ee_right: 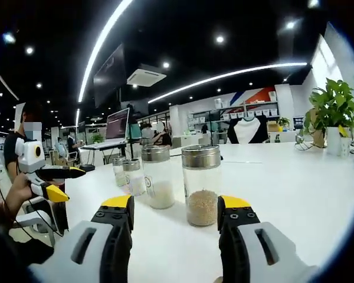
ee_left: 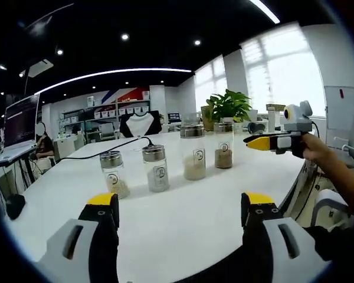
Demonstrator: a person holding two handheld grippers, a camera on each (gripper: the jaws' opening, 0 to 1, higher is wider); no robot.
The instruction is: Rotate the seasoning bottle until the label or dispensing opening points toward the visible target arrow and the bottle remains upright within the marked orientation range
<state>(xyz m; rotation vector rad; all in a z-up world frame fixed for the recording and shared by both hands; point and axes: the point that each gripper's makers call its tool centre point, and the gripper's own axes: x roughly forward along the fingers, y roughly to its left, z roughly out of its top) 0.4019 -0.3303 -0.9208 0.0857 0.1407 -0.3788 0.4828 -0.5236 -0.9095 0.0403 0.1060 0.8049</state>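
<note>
White worktop (ee_left: pixel 183 212) carries four seasoning bottles in a row. Right tongs (ee_right: pixel 175 207) gape just before the nearest bottle (ee_right: pixel 201 185), apparently lined up to grasp and turn it. Left tongs (ee_left: pixel 180 203) hold back, open and empty.

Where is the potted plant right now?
In the left gripper view the potted plant stands at the white table's far edge, just behind the row of seasoning bottles; in the right gripper view it sits at far right.
</note>
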